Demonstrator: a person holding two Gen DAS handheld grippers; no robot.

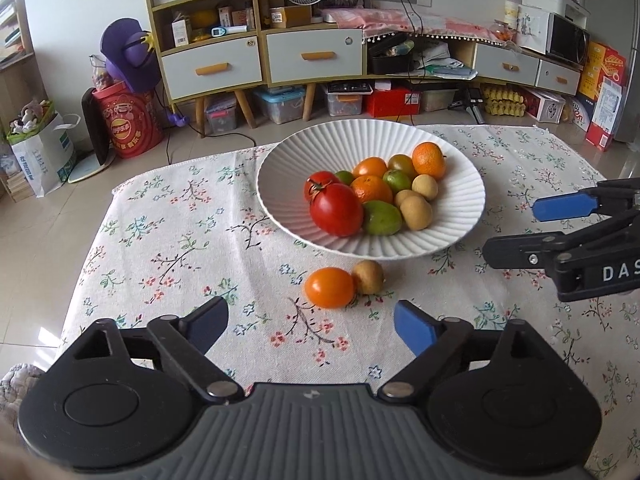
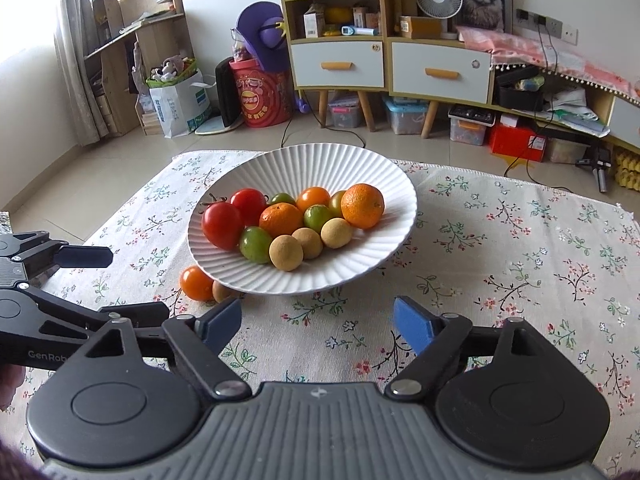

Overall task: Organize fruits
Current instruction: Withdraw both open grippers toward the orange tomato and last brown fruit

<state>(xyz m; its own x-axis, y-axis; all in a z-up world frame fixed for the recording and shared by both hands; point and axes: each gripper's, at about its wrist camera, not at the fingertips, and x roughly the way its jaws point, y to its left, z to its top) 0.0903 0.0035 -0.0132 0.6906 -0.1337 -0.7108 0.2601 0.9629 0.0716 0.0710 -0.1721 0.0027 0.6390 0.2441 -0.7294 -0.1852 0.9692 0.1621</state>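
- Here, left gripper [image 1: 312, 322] and right gripper [image 2: 318, 326] both gaped, nothing between jaws.
- Orange tomato [image 1: 329, 287] touched brown fruit [image 1: 368, 277] beside white bowl [image 1: 276, 184].

- White ribbed ceramic-looking bowl [image 1: 460, 216]: matt, fluted
- Floral woven cloth [image 1: 180, 240]: soft, matt
- Big red tomato [image 1: 336, 210]: smooth, glossy
- Round tan fruit [image 2: 286, 253]: dull, rough

We see soft daylight, brightest at the blown-out curtained window [image 2: 24, 40] far left of the right wrist view. Both pictures stay sharp mid-frame. The white ribbed ceramic bowl [image 1: 460, 196] casts a faint shadow on the floral cotton tablecloth [image 1: 180, 248]. Fisheye bends edges; corners go dark and blurry.
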